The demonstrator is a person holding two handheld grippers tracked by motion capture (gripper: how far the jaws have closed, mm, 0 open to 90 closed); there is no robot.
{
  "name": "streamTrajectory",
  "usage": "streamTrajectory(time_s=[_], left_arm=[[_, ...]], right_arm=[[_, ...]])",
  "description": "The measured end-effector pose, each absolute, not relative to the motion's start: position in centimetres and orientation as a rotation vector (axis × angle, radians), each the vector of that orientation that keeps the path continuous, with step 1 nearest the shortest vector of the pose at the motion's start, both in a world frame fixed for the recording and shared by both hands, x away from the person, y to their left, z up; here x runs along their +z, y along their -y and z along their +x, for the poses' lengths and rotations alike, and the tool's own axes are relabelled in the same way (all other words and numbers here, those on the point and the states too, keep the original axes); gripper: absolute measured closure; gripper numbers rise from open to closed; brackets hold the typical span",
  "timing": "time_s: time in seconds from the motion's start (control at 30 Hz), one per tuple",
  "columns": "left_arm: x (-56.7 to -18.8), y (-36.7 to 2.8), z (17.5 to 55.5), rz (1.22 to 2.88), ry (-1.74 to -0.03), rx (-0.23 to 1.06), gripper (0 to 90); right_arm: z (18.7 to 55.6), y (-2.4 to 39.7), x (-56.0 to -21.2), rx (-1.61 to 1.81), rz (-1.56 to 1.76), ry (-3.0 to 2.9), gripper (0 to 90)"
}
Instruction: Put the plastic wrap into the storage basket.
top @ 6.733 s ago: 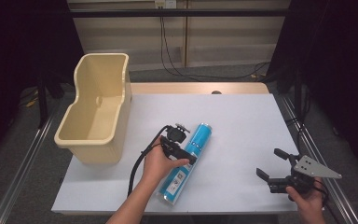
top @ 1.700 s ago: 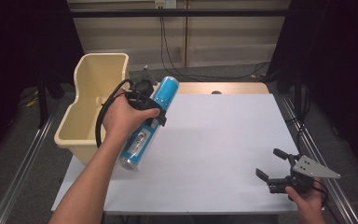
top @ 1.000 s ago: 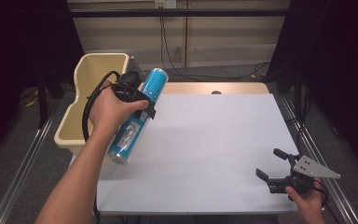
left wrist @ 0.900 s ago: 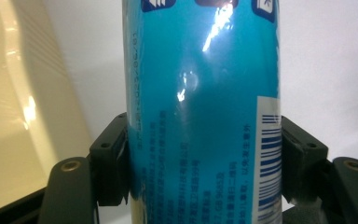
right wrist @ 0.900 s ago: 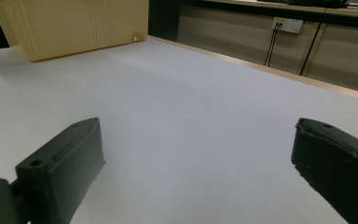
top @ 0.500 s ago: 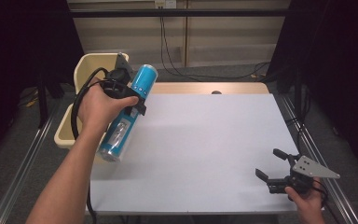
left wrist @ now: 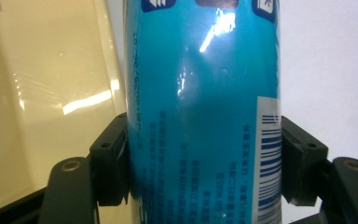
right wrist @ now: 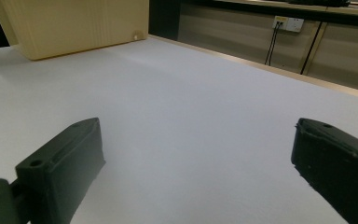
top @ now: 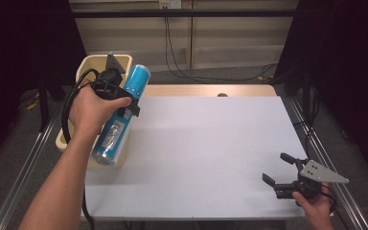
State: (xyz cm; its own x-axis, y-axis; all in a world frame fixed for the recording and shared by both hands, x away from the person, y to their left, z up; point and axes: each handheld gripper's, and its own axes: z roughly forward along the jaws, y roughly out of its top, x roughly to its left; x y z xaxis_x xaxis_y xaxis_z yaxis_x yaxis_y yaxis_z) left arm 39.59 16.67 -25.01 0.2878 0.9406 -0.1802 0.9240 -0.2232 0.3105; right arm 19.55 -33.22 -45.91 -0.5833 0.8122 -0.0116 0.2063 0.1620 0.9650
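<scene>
Left tongs [top: 124, 103] are clamped on the blue can [top: 122, 115], the bin [top: 88, 67] just beside them. Right tongs [top: 280, 170] stand apart, low over the surface [top: 211, 143].

Shiny blue can [top: 124, 112] with white barcode, cream bin [top: 89, 67], white table [top: 211, 153]

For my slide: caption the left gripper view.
Left tool clamps a blue can beside the cream bin.
</scene>
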Motion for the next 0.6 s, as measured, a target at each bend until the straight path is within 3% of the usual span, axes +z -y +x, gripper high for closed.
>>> streamTrajectory(time_s=[0.6], left_arm=[[-25.4,-19.3,40.1,2.148,-1.772,0.116,32.1]], right_arm=[[19.5,33.1,-46.0,1.440,0.962,-1.906,1.8]])
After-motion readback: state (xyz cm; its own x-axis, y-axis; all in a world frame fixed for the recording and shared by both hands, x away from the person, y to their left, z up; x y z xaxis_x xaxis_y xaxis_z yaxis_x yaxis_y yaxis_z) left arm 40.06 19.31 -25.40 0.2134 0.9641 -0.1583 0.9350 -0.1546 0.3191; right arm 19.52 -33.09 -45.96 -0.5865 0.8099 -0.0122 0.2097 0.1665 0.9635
